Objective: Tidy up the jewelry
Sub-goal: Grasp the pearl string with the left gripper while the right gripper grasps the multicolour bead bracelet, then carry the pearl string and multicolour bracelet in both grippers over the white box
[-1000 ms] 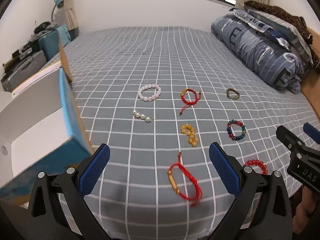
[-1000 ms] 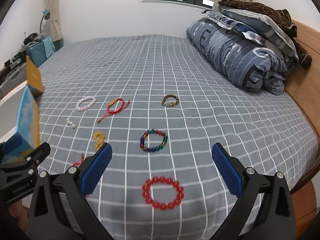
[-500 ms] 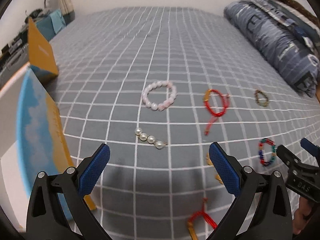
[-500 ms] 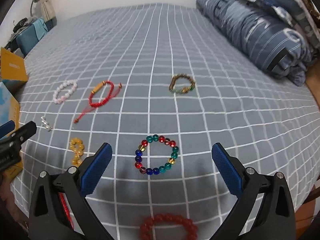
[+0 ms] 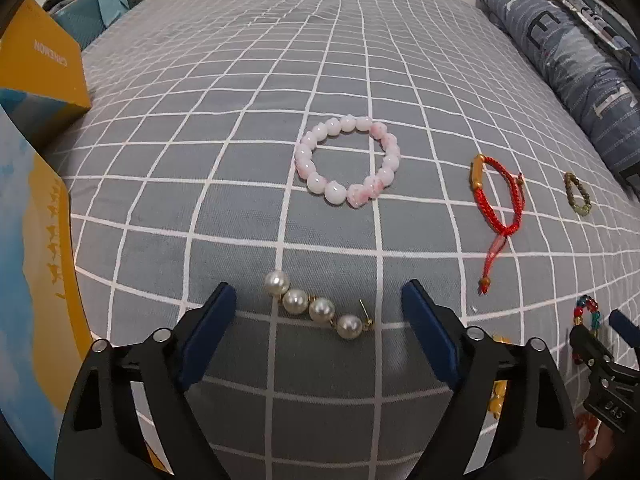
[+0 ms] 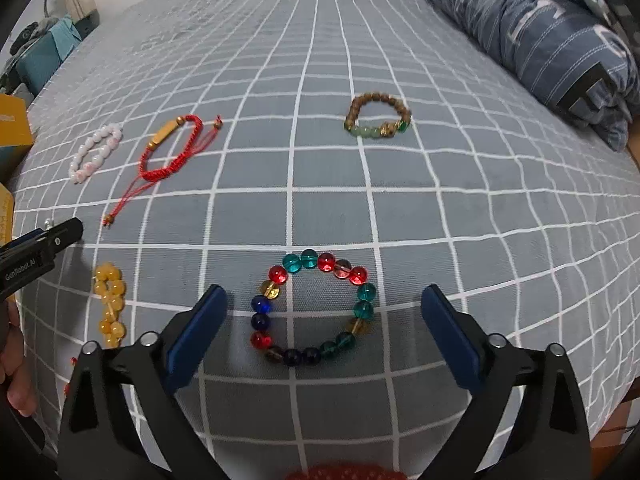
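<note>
Jewelry lies on a grey checked bedspread (image 5: 224, 216). My left gripper (image 5: 318, 304) is open, low over the bed, with a pearl earring (image 5: 314, 309) lying between its fingers. A pink bead bracelet (image 5: 347, 160) and a red cord bracelet (image 5: 498, 196) lie beyond it. My right gripper (image 6: 324, 304) is open around a multicoloured glass bead bracelet (image 6: 314, 307). A yellow bead strand (image 6: 110, 304) lies to its left and a brown-green bead bracelet (image 6: 378, 121) lies farther off. A red bead bracelet (image 6: 340, 472) shows at the bottom edge.
A blue and yellow open box (image 5: 36, 260) stands at the left edge of the bed, with a yellow box part (image 5: 40, 60) behind it. A folded blue duvet (image 6: 540, 36) lies along the right side. Bags (image 5: 92, 4) sit at the far left.
Both grippers have moved forward and down toward the bed. The left one now straddles the pearl earring, the right one the multicoloured bracelet. Both stay open.
</note>
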`<control>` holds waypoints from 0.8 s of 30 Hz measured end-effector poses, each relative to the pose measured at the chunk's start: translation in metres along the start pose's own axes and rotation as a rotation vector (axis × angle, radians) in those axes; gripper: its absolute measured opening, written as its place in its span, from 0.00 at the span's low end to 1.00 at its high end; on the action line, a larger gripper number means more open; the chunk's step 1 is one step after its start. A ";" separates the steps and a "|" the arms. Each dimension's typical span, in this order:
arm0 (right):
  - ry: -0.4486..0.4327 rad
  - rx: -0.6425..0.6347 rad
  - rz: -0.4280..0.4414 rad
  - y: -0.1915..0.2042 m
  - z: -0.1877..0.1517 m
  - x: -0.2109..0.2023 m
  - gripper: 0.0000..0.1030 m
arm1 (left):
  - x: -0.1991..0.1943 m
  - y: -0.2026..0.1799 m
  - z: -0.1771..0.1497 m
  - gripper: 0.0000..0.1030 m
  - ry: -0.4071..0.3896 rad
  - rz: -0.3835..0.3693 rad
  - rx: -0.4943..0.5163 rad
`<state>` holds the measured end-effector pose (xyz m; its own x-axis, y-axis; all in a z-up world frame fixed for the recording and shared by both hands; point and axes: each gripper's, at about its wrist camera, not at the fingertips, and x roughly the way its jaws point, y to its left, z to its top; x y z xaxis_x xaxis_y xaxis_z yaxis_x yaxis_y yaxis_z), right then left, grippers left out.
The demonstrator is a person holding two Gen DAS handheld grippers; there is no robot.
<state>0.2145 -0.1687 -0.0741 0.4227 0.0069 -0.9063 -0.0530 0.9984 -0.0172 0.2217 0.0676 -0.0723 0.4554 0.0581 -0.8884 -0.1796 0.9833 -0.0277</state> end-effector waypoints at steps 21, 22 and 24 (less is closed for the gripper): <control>-0.005 0.033 0.063 -0.002 -0.003 -0.008 0.16 | -0.028 -0.003 -0.009 0.10 -0.049 -0.046 0.026; -0.012 0.033 0.063 -0.002 -0.003 -0.010 0.15 | -0.031 -0.003 -0.009 0.10 -0.055 -0.048 0.027; -0.022 0.030 0.057 -0.002 -0.003 -0.012 0.09 | -0.034 -0.002 -0.008 0.10 -0.065 -0.051 0.028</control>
<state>0.2062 -0.1708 -0.0643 0.4396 0.0648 -0.8958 -0.0506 0.9976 0.0474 0.1992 0.0621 -0.0455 0.5192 0.0185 -0.8545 -0.1305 0.9898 -0.0579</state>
